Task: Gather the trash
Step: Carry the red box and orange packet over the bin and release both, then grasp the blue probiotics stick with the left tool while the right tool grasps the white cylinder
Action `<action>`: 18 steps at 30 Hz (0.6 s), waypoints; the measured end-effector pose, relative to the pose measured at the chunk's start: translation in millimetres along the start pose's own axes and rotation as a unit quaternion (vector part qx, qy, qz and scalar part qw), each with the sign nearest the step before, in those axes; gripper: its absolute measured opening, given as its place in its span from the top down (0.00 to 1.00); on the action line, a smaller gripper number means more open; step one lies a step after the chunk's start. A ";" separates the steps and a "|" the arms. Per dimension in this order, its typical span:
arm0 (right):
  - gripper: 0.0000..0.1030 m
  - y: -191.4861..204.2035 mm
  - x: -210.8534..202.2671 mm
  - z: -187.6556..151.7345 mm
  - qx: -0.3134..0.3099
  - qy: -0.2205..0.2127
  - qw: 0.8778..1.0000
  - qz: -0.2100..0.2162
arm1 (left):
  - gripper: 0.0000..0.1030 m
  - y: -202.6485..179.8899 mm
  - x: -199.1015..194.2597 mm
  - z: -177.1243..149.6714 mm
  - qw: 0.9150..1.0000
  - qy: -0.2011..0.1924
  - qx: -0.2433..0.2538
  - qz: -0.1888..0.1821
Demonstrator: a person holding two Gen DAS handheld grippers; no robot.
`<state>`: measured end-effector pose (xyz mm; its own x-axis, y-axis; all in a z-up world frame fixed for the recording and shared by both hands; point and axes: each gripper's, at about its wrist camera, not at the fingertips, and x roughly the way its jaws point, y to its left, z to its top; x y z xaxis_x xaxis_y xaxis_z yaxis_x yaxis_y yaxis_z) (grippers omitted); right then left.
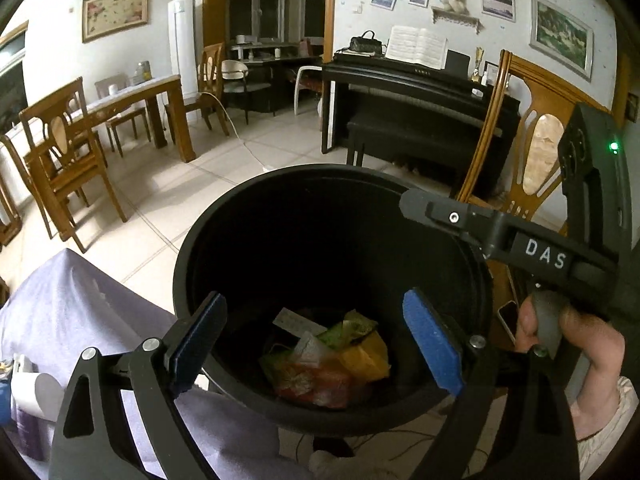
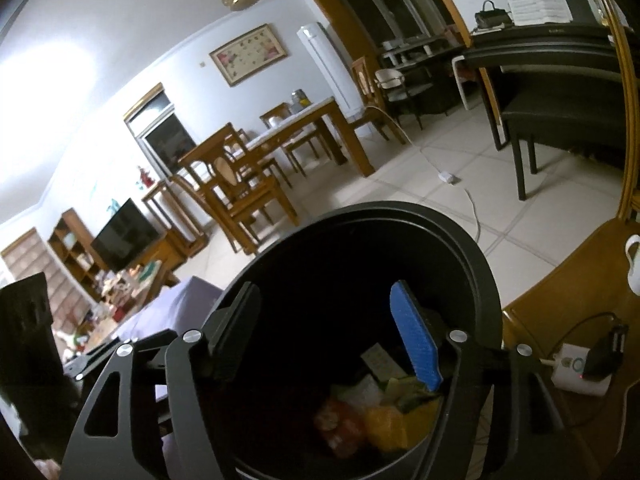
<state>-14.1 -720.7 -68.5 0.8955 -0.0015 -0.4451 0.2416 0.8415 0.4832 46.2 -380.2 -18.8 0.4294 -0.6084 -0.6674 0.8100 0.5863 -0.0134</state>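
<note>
A round black trash bin (image 1: 224, 240) fills the lower middle of both wrist views (image 2: 472, 248). Several wrappers, green, yellow, red and white (image 1: 332, 356), lie at its bottom; they also show in the right wrist view (image 2: 372, 412). My left gripper (image 1: 316, 344) is open and empty, its blue pads straddling the bin's near rim. My right gripper (image 2: 328, 340) is open and empty just above the bin's mouth. The right gripper's body (image 1: 532, 248) reaches over the bin's right rim in the left wrist view.
A purple-covered surface (image 1: 72, 304) lies left of the bin. A wooden chair (image 1: 532, 148) stands at the right, with a phone (image 1: 508, 318) on its seat. A power strip with charger (image 2: 580, 368) lies on wood at right. Dining table and chairs (image 1: 120, 108) and a black piano (image 1: 420, 96) stand behind.
</note>
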 end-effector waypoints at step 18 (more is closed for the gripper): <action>0.24 115.1 20.3 -20.7 -0.132 0.063 0.986 0.076 | 0.05 97.9 -116.3 -81.1 0.995 0.016 -0.044 0.088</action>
<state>24.1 -612.7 -37.5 0.8558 0.1886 -0.4817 -0.0117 0.9380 0.3464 43.1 -208.7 -2.9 0.5474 -0.4759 -0.6884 0.6848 0.7276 0.0416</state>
